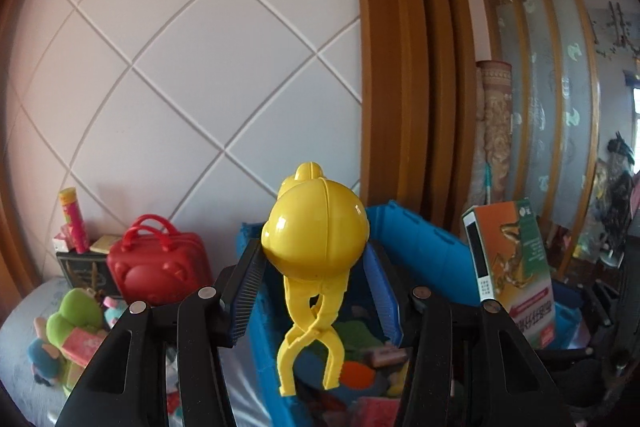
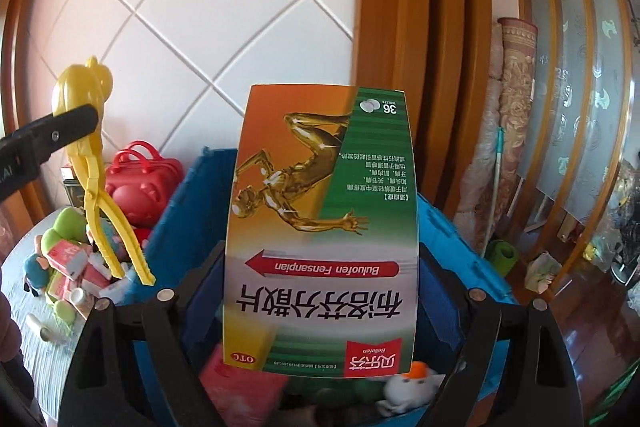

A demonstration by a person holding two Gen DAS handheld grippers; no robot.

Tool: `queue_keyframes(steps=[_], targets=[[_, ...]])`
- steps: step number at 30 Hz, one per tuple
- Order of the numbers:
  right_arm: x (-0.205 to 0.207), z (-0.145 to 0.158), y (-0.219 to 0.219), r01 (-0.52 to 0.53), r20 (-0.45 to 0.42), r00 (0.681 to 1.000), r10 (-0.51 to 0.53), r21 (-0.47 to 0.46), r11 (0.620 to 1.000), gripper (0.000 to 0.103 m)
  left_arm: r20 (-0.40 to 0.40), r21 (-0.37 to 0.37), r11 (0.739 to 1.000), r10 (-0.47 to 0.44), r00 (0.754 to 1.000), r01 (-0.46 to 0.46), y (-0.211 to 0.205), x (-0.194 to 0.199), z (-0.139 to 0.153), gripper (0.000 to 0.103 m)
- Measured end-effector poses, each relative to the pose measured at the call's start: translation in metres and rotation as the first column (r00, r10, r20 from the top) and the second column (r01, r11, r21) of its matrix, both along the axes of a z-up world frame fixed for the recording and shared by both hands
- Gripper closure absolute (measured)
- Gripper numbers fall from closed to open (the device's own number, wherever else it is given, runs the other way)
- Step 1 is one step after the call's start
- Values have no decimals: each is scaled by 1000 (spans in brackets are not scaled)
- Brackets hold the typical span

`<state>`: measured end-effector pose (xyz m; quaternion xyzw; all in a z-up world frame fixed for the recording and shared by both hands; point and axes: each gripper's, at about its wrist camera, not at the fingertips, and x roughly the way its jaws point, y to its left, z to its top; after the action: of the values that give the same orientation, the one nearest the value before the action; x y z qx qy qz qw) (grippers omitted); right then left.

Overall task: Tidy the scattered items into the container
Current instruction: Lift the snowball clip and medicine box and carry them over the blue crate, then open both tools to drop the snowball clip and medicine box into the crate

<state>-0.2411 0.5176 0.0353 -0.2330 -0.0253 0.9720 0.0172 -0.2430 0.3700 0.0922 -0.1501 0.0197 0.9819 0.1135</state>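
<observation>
Your left hand-held gripper (image 1: 316, 291) was clamped on the yellow clip toy (image 1: 316, 231) and your right hand-held gripper (image 2: 320, 307) on the medicine box (image 2: 324, 227), both above the blue crate (image 1: 420, 247); it already held several items; the red toy case (image 1: 160, 263), plush toys (image 1: 72, 323) and small boxes (image 2: 68, 259) remained outside.

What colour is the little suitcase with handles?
Red suitcase, clearest in the left wrist view.
</observation>
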Motion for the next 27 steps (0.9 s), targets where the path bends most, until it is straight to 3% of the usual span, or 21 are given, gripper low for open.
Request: queue_keyframes(steps=[5,11,18,19,22,27], targets=[[-16,-20,38,-4,55,998,5,-12,1000,16,132,-38,999,-10,991,15,40,-11,-25,53],[-26,-44,55,-29,129,991,32,-20,999,16,284,-52,998,-7,959,23,57,-18,-60,52],[-32,-59,62,-55,171,983,59,-30,998,16,330,-74,997,28,944,-3,60,-16,-79,51],[-31,-60,62,-57,172,983,62,-34,998,16,328,-78,997,30,944,-4,59,-15,-81,49],[-32,-63,63,-53,174,983,61,-46,998,15,310,-92,996,48,950,-20,56,-10,-83,26],[-30,-60,64,-51,156,986,58,-52,997,0,302,-93,995,59,951,-32,51,-6,-84,22]])
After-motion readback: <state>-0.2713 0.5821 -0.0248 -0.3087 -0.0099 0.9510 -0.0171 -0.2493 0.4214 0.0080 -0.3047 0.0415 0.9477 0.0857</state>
